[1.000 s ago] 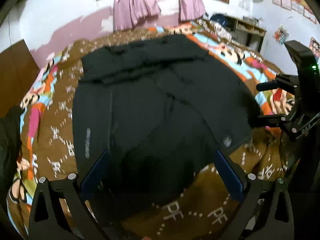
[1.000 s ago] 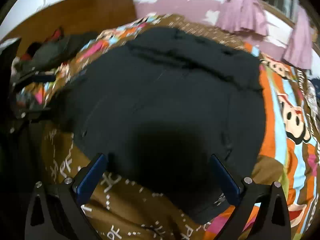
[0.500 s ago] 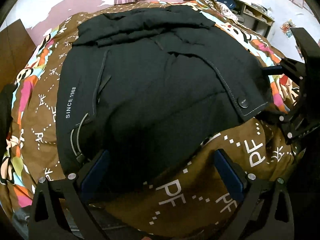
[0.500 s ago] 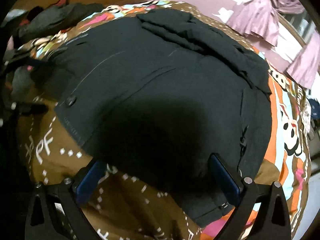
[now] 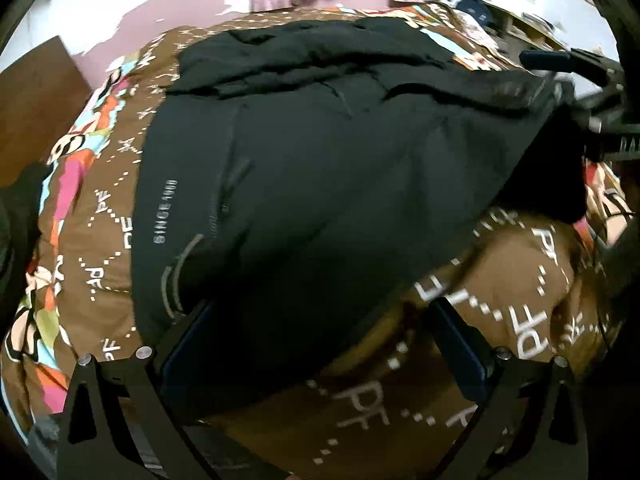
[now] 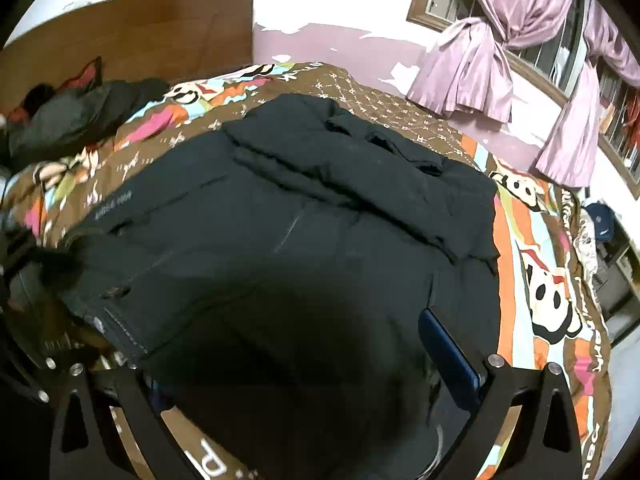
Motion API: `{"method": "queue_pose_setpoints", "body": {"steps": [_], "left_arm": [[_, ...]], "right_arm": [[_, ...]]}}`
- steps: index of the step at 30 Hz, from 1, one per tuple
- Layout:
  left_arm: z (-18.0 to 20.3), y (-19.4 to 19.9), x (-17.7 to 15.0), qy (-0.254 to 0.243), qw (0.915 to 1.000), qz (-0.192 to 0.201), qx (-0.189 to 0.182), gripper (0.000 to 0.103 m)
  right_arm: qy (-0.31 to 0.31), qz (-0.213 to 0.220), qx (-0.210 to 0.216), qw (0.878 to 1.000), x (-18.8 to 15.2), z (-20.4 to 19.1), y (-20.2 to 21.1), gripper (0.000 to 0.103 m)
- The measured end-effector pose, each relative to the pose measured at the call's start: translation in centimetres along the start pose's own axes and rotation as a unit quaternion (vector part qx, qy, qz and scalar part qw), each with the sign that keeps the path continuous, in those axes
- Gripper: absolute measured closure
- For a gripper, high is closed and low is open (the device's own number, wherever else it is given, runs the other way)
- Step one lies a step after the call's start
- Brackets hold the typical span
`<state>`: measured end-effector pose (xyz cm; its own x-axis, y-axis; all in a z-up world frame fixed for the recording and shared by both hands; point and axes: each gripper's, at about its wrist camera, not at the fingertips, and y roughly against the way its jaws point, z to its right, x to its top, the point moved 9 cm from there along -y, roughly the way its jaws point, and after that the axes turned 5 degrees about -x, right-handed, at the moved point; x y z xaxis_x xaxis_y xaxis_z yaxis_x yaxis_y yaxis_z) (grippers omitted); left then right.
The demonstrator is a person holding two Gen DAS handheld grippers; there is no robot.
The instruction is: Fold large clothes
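Observation:
A large black jacket (image 5: 320, 168) lies spread on a bed with a brown patterned bedspread (image 5: 500, 320); white "SINCE" lettering runs along one side. My left gripper (image 5: 320, 348) is open, its blue pads wide apart at the jacket's near hem, the left pad over the fabric. In the right wrist view the jacket (image 6: 300, 260) fills the gap of my right gripper (image 6: 280, 344), which is open; the hem covers its left finger. From the left wrist view the right gripper (image 5: 580, 96) sits at the jacket's raised right edge.
A heap of dark clothes (image 6: 76, 116) lies by the wooden headboard (image 6: 140, 36). Pink tied curtains (image 6: 480, 60) hang on the far wall. The bedspread (image 6: 540, 280) drops off at the right toward furniture and clutter (image 6: 600, 224).
Both grippers have come in low to the jacket's near hem. The right gripper has pushed into the hem, and the jacket's right edge is now raised against it.

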<state>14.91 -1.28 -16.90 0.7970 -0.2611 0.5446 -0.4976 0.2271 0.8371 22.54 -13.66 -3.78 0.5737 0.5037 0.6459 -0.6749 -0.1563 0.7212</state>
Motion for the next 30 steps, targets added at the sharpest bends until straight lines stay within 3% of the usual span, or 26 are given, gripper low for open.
{"method": "queue_pose_setpoints", "body": {"steps": [4, 10, 15, 21, 23, 28, 30], "left_arm": [[-0.6, 0.6, 1.2, -0.011, 0.9994, 0.02, 0.026, 0.002], [0.4, -0.2, 0.0, -0.074, 0.9969, -0.011, 0.024, 0.002], [-0.8, -2.5, -1.3, -0.1, 0.9894, -0.064, 0.083, 0.002], [-0.7, -2.9, -2.3, -0.14, 0.9787, -0.063, 0.137, 0.002], [-1.4, -2.6, -2.1, -0.135, 0.9778, -0.054, 0.15, 0.01], [-2.1, -0.7, -0.6, -0.123, 0.9812, -0.011, 0.148, 0.055], [-1.9, 0.1, 0.5, -0.136, 0.9796, 0.013, 0.148, 0.065]], "right_arm": [[-0.018, -0.016, 0.025, 0.999, 0.3, 0.3, -0.8, 0.0], [-0.025, -0.034, 0.046, 0.998, -2.0, 0.1, -1.0, 0.0], [-0.035, -0.038, 0.057, 0.997, -2.4, -0.4, -1.2, 0.0], [-0.054, -0.045, 0.063, 0.996, -3.2, -0.3, -1.3, 0.0], [-0.058, -0.051, 0.065, 0.995, -4.0, -0.3, -1.4, 0.0], [-0.065, -0.076, 0.069, 0.993, -6.4, -0.3, -1.6, 0.0], [-0.071, -0.081, 0.072, 0.992, -7.0, -0.4, -1.6, 0.0]]}}
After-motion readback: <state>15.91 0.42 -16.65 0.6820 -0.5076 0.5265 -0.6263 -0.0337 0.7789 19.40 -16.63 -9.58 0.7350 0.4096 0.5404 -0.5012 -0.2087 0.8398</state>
